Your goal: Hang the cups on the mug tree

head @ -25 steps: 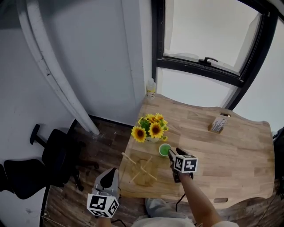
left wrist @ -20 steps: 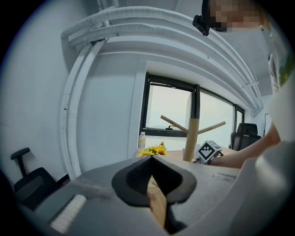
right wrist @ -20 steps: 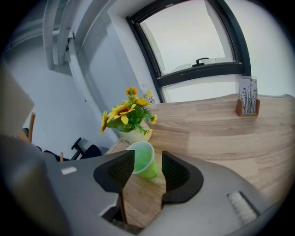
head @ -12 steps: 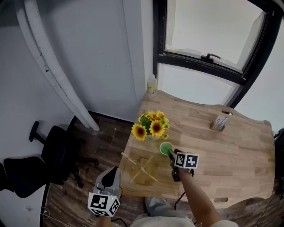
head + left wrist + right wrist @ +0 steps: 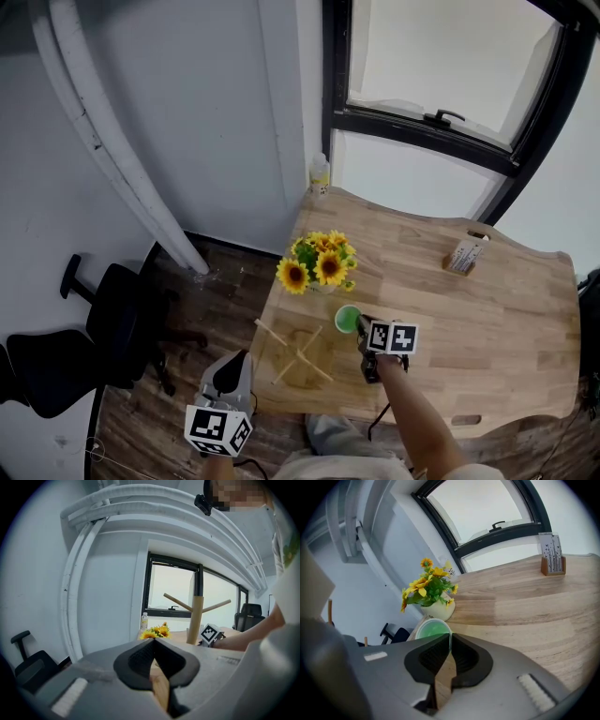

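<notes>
A green cup stands upright on the wooden table, just in front of the sunflower vase. My right gripper is at the cup's right side. In the right gripper view its jaws are closing, with the cup's thin rim pinched between the fingertips of the gripper. The wooden mug tree stands bare at the table's near left corner, left of the cup; its post shows in the left gripper view. My left gripper hangs off the table's left edge, shut and empty.
A vase of sunflowers stands behind the cup. A small bottle sits at the far corner by the window, and a card holder at the far right. Black office chairs stand on the floor to the left.
The right gripper stays beside the green cup and has barely shifted. The left gripper has not moved.
</notes>
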`<state>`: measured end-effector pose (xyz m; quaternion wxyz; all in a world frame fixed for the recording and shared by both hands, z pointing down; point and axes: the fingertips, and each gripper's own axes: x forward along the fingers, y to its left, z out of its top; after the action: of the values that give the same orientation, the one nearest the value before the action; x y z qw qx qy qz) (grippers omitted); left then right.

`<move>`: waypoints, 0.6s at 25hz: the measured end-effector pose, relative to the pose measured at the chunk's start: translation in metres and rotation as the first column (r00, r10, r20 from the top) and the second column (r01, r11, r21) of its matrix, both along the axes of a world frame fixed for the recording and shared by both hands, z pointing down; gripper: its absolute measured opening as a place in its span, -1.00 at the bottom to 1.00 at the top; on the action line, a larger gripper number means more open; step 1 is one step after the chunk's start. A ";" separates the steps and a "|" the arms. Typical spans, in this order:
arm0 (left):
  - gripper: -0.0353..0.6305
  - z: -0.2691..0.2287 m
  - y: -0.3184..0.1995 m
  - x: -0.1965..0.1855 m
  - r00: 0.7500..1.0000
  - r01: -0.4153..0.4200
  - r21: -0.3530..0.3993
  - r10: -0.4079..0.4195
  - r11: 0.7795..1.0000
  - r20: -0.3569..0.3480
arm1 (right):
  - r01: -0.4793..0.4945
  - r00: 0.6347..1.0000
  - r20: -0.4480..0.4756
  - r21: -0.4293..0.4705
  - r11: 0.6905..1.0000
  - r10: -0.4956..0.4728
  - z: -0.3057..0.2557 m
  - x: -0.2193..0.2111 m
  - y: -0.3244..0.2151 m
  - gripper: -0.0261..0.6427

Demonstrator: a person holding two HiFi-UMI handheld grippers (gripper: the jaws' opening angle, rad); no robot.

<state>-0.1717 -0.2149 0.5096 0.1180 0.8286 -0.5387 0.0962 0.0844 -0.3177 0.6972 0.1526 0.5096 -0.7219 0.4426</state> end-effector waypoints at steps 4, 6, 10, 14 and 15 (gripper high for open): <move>-0.88 -0.002 -0.001 -0.003 1.000 0.003 0.006 -0.003 1.000 -0.002 | 0.014 1.000 -0.010 0.015 1.000 -0.014 -0.004 -0.001 0.001 -0.87; -0.88 -0.003 -0.001 -0.004 1.000 0.003 0.007 -0.003 1.000 -0.003 | 0.016 1.000 -0.016 0.025 1.000 -0.016 -0.008 -0.001 0.001 -0.87; -0.88 -0.005 0.000 -0.002 1.000 -0.001 0.012 0.001 1.000 -0.003 | 0.014 1.000 -0.020 0.044 0.999 -0.013 -0.014 0.002 0.002 -0.87; -0.88 -0.007 0.002 0.000 1.000 -0.005 0.021 0.005 1.000 -0.001 | 0.013 1.000 -0.021 0.062 0.998 -0.011 -0.020 0.002 0.002 -0.87; -0.88 -0.008 0.003 0.000 1.000 -0.005 0.024 0.005 1.000 -0.001 | 0.013 1.000 -0.022 0.068 0.998 -0.012 -0.022 0.002 0.002 -0.87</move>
<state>-0.1717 -0.2118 0.5013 0.1082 0.8314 -0.5376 0.0898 0.0863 -0.3161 0.6750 0.1455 0.5146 -0.7381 0.4114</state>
